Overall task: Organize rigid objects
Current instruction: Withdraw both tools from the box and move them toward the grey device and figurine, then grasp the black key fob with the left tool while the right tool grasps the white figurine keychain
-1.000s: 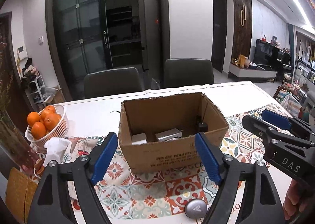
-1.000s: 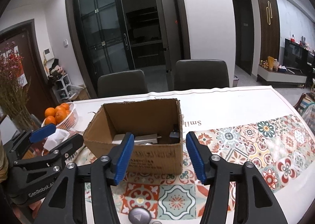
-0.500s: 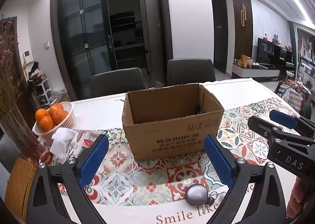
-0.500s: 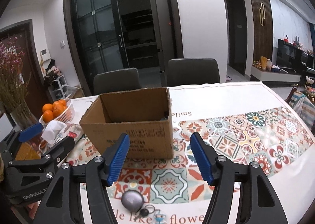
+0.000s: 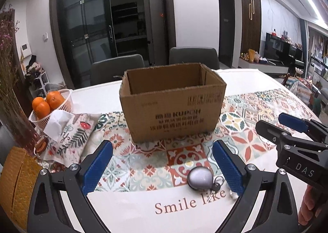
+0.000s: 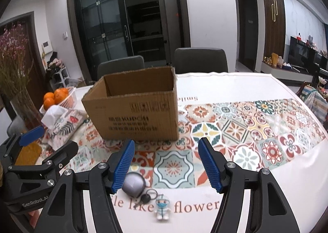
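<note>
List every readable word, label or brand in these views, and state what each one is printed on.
"Smile like" on the tablecloth, left wrist view.
"like flower", start cut off, on the same cloth, right wrist view.
"DAS" on the right gripper.
"GenRobot.AI" on the left gripper.
"KUPON"-like print on the cardboard box: its other lines are too blurred.

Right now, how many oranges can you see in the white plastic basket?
3 round oranges in the white basket, left of the cardboard box: front, left, back. Others may be hidden beneath.
</note>
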